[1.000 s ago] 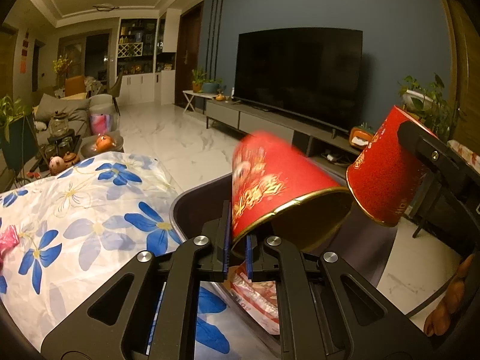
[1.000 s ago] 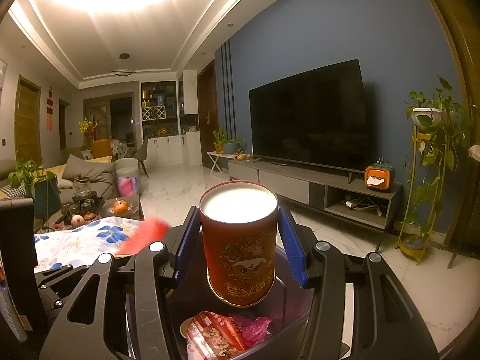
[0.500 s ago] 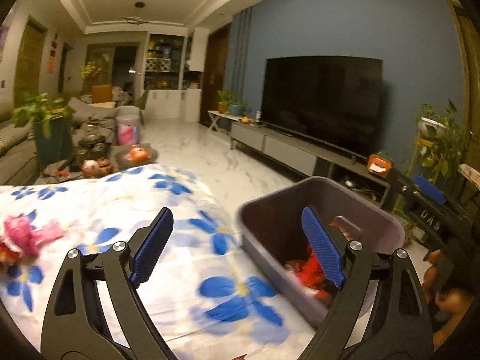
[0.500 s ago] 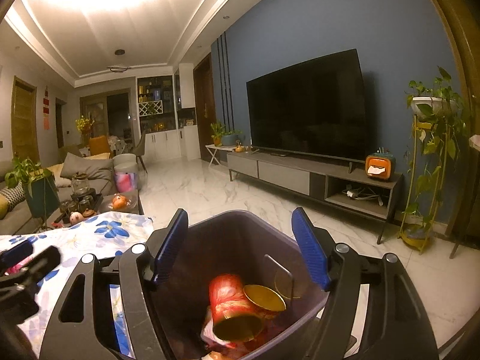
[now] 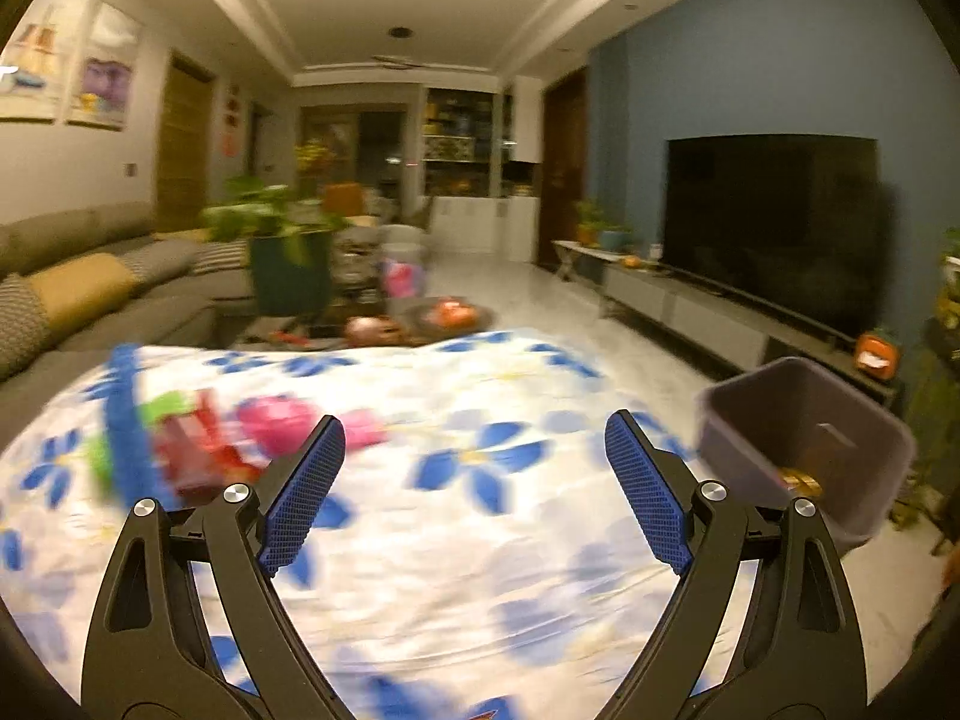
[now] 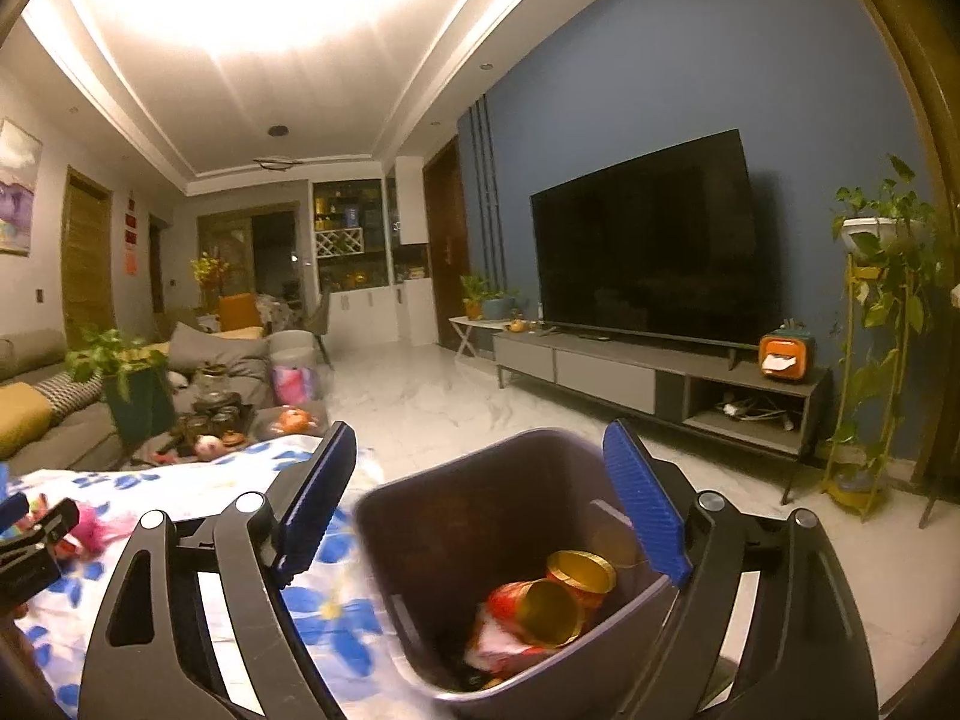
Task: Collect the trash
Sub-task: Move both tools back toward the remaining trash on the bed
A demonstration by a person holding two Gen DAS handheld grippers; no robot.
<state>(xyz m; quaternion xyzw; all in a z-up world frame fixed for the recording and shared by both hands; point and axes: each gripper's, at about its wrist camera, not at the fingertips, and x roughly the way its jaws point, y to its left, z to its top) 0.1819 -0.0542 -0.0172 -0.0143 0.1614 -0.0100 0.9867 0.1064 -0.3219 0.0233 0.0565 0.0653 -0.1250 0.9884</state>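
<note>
My right gripper [image 6: 483, 504] is open and empty just above the grey trash bin [image 6: 420, 504]. Two red paper cups with gold insides [image 6: 552, 603] lie in the bin on snack wrappers. My left gripper [image 5: 474, 486] is open and empty over the flowered tablecloth [image 5: 480, 540], with the trash bin [image 5: 840, 414] off to its right beyond the table edge. Blurred pink, red and green trash [image 5: 240, 438] lies on the cloth, ahead and left of the left gripper. The left gripper's arm [image 6: 30, 546] shows at the left edge of the right wrist view.
A low table with a tea set and fruit [image 5: 420, 324] stands past the cloth, next to a potted plant [image 5: 288, 264] and a sofa [image 5: 72, 294]. A TV [image 6: 648, 246] on a long cabinet [image 6: 660, 372] lines the blue wall. A plant stand [image 6: 870, 360] is at right.
Both grippers opened and let their red cups fall into the bin. The left gripper then swung left, away from the bin and over the cloth toward the trash. The right gripper stayed above the bin.
</note>
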